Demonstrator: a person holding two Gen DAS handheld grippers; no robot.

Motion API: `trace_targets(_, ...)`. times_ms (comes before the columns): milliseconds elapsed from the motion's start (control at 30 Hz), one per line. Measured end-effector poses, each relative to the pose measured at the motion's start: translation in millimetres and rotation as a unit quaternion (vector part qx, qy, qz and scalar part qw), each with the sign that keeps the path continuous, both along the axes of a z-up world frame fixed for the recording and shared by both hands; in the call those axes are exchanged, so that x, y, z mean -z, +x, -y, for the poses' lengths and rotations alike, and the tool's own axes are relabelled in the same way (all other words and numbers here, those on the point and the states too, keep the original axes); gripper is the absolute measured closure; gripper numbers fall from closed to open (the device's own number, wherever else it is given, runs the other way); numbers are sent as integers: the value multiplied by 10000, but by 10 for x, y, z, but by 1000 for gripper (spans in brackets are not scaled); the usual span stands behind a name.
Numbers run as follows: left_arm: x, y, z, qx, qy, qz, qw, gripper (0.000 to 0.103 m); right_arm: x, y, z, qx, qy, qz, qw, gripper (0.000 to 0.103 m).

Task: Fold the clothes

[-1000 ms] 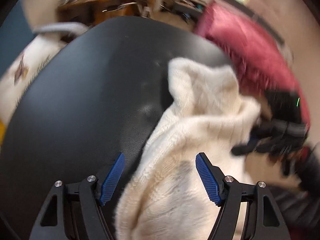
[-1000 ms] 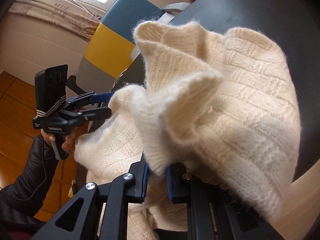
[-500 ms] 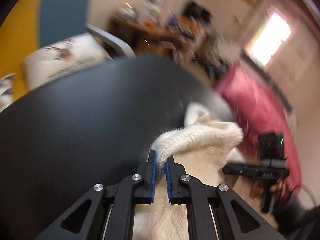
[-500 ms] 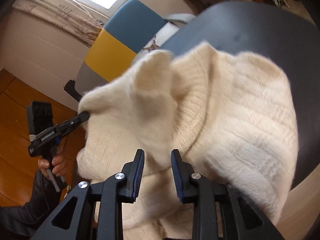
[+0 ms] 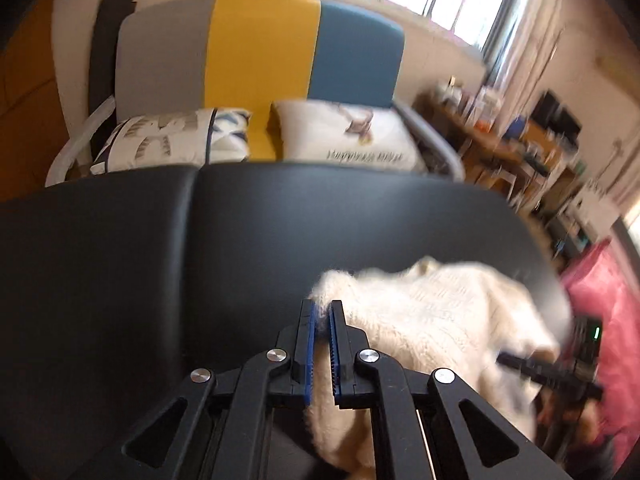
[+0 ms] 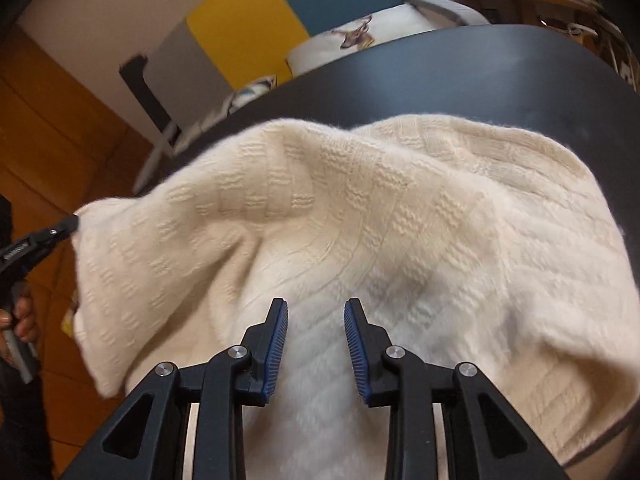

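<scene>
A cream knitted sweater [image 6: 400, 208] lies rumpled on the black padded table [image 6: 480, 72], with part of it hanging over the near edge. My left gripper [image 5: 320, 304] is shut on an edge of the sweater [image 5: 432, 312], which stretches away to the right. In the right wrist view the left gripper [image 6: 60, 228] pulls that corner out to the left, held by a hand [image 6: 24, 320]. My right gripper [image 6: 316, 304] hovers open over the middle of the sweater; its pads grip no cloth. It shows blurred at the sweater's right end [image 5: 552, 372].
Behind the table [image 5: 160, 260] stands a chair [image 5: 260, 48] with a grey, yellow and blue back and two printed pillows [image 5: 344, 136]. A cluttered wooden desk [image 5: 520, 140] is at the back right. Pink fabric [image 5: 600, 300] lies right of the table. Wooden floor [image 6: 60, 120] lies left.
My left gripper shut on the sweater's edge and drew it out to the side, rolling as it went. My right gripper let go of the fold it pinched and now stands open.
</scene>
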State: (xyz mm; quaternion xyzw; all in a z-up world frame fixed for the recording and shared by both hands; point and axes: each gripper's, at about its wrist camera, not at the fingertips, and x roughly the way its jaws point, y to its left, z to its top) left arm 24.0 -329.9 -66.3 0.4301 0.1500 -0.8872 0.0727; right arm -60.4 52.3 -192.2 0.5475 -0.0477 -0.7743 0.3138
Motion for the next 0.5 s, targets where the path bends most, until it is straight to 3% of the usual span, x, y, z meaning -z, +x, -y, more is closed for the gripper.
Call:
trace_targets(100, 77, -21, 164, -213, 103, 98, 9997, 96, 37, -167, 261, 8, 451, -153, 9989, 73)
trace_targets(267, -65, -124, 361, -657, 173, -95, 9976, 96, 61, -536, 517, 232, 1066, -393, 9933, 75)
trace_targets(333, -25, -64, 496, -697, 504, -98, 9962, 91, 64, -680, 611, 296, 1289, -500, 9899, 75)
trace_targets(400, 114, -45, 554, -754, 797, 24, 9940, 77, 67, -808, 707, 307, 1472, -589, 9869, 75)
trace_targets(500, 461, 302, 499, -673, 1179, 467, 9896, 72, 72, -970, 814, 332, 1640, -662, 9837, 74)
